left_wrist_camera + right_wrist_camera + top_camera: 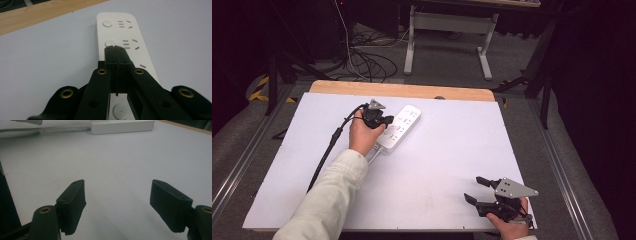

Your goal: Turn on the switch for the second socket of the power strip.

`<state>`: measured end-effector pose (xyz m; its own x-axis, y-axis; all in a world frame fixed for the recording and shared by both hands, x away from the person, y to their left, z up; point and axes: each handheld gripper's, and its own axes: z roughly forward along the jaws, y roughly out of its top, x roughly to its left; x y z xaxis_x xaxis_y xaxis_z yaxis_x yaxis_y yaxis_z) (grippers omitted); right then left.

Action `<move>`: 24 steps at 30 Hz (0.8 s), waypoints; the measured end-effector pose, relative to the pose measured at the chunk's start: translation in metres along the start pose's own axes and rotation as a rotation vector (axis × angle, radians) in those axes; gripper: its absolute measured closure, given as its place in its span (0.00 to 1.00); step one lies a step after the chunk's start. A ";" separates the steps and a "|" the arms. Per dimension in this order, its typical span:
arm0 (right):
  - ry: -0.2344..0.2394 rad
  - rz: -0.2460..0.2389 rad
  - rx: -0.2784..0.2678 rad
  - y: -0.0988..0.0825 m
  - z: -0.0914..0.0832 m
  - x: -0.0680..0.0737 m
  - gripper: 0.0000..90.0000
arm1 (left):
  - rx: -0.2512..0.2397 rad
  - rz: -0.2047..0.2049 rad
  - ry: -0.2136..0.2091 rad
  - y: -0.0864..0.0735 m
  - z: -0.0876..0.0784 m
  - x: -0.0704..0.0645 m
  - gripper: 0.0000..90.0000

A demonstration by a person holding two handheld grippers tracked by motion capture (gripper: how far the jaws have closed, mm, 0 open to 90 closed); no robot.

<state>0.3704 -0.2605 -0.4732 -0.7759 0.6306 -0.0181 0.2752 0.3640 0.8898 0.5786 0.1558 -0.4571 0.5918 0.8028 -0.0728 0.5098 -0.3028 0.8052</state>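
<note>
From the high view, a long white plastic power strip (399, 129) lies slantwise on the white-topped counter (452, 150) left of centre, and the left gripper (382, 121) is held down over its near half by the person's left hand (363, 134), while the right gripper (477, 190) waits near the counter's front right corner, well apart from the strip. In the left gripper view, the black jaws are pressed together with nothing between them, their joined tips sitting at the edge of a round white switch button (109, 42) on the strip's face (143, 56); whether they actually touch it is hard to tell from this angle. The step in hand looks like pressing that button, so the next move likely calls for a short, straight push down with the tips centred on it. In the right gripper view, the jaws stand wide apart and empty above bare counter (117, 160), with the strip (122, 126) and its white cable (62, 128) far off at the top. No brand, label or writing is readable anywhere; the strip shows only socket slots.
</note>
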 end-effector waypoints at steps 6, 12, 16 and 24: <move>0.000 -0.002 0.001 0.000 0.000 0.000 0.32 | 0.015 -0.002 -0.016 -0.003 0.006 0.000 1.00; 0.001 -0.001 0.001 0.000 0.000 0.000 0.32 | 0.023 -0.004 -0.019 -0.005 0.011 -0.001 1.00; 0.002 -0.003 0.002 0.000 0.000 0.000 0.32 | 0.023 -0.009 -0.023 -0.005 0.012 -0.002 1.00; 0.004 -0.005 0.004 0.000 0.000 0.001 0.32 | 0.050 0.017 0.006 -0.003 0.010 -0.004 1.00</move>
<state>0.3700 -0.2599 -0.4733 -0.7792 0.6264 -0.0205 0.2741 0.3700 0.8877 0.5811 0.1486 -0.4650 0.5972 0.8001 -0.0561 0.5304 -0.3415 0.7759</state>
